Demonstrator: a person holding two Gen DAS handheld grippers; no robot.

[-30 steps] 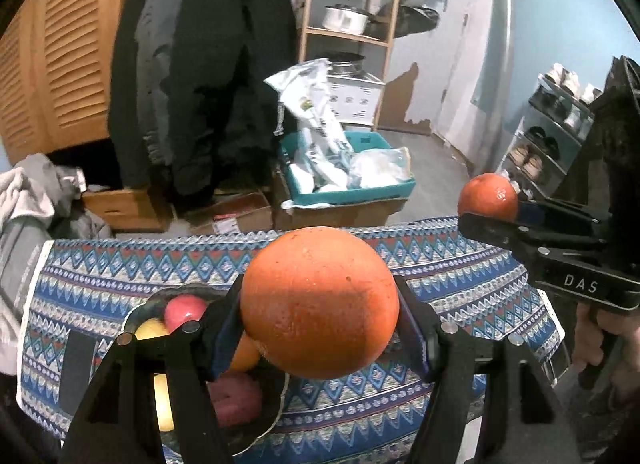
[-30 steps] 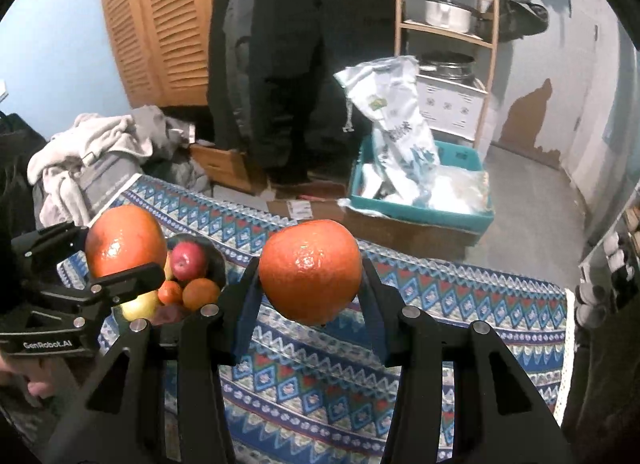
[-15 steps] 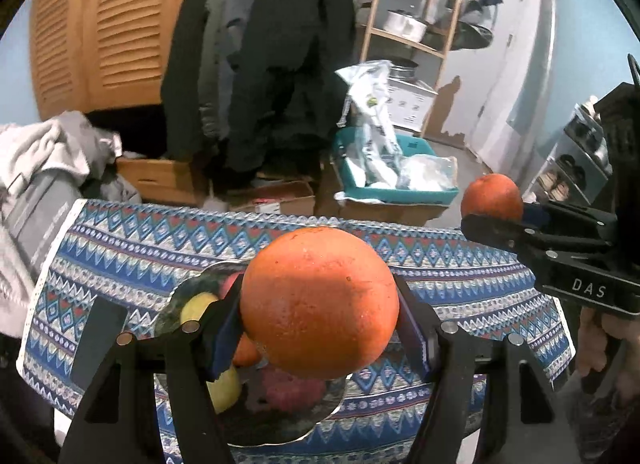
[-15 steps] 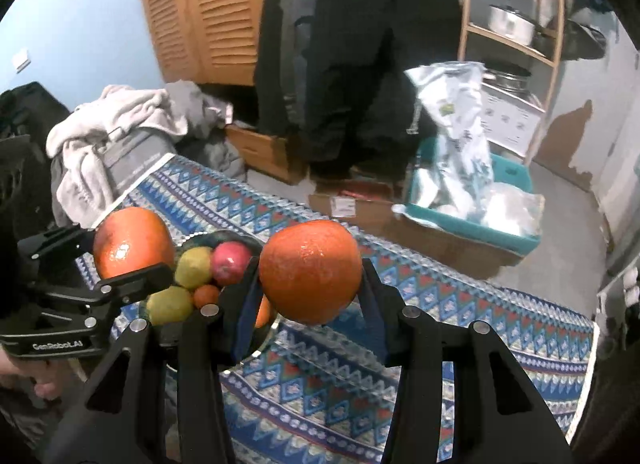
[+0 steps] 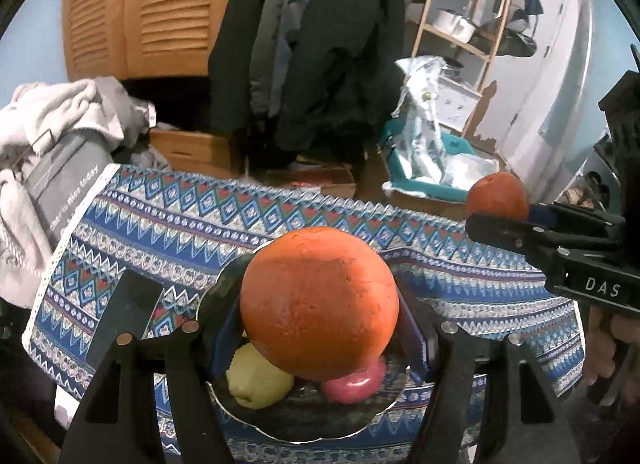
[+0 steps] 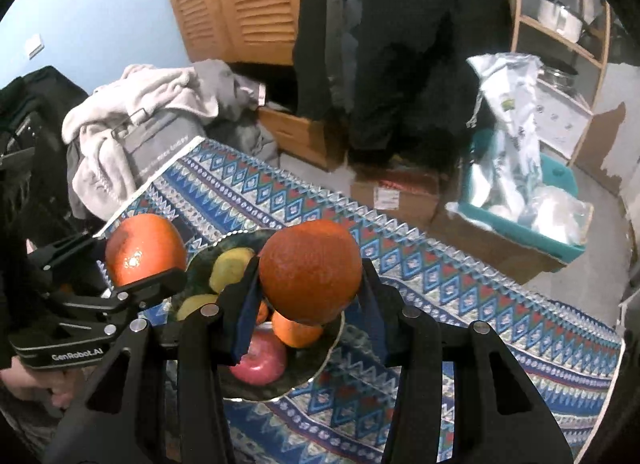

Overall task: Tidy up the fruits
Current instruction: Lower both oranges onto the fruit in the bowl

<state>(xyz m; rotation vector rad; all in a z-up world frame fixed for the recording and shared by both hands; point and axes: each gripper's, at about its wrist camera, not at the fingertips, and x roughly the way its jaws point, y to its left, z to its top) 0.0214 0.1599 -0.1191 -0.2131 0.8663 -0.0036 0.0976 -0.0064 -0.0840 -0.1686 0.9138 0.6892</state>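
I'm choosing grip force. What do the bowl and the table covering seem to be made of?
Bowl: probably glass or glazed ceramic, dark and glossy, its scalloped rim catching light. Tablecloth: woven fabric, matte, with a printed or woven geometric pattern and a white trimmed edge draping over the table.

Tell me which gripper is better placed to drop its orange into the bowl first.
Probably the left gripper: its orange hangs right over the bowl, above the yellow and pink fruit. The right gripper also holds its orange above the bowl, nearer the rim.
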